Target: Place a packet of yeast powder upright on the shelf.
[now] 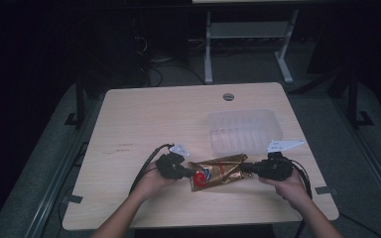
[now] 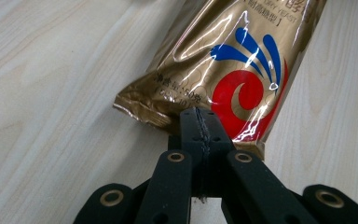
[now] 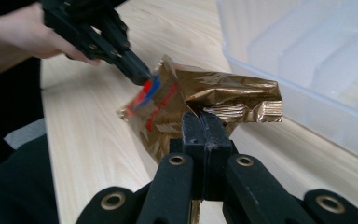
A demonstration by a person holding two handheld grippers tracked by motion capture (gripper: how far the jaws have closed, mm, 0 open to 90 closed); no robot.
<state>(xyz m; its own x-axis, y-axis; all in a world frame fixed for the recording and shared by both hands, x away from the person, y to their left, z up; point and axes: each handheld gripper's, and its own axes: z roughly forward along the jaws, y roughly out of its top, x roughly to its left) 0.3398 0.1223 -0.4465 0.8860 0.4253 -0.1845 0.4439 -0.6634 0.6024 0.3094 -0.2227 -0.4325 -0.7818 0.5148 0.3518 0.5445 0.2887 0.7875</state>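
Forearms enter from the bottom of the high view, each hand carrying a gripper toward a gold foil packet (image 1: 216,173) that sits near the front edge of the table (image 1: 144,119), slightly right of centre. The packet bears a red swirl and blue strokes, seen close in the left gripper view (image 2: 242,70), with small printed characters that are too fine to read. Its far end is crumpled and folded over, as the right gripper view (image 3: 223,100) shows.

Left gripper (image 2: 200,122): jaws pressed together on the sealed edge of the packet beside the red swirl. In the high view this gripper (image 1: 186,172) meets the packet's left end, and it appears farther off in the right gripper view (image 3: 137,72).

Right gripper (image 3: 205,125): jaws clamped together on the crumpled end of the packet. In the high view it (image 1: 245,168) meets the packet's right end, held by the right hand (image 1: 290,186); the left hand (image 1: 154,182) holds the other.

Behind the packet, just beyond the right gripper, stands a clear plastic bin (image 1: 240,130) with a ribbed floor; its near wall (image 3: 307,116) runs close beside the crumpled foil.
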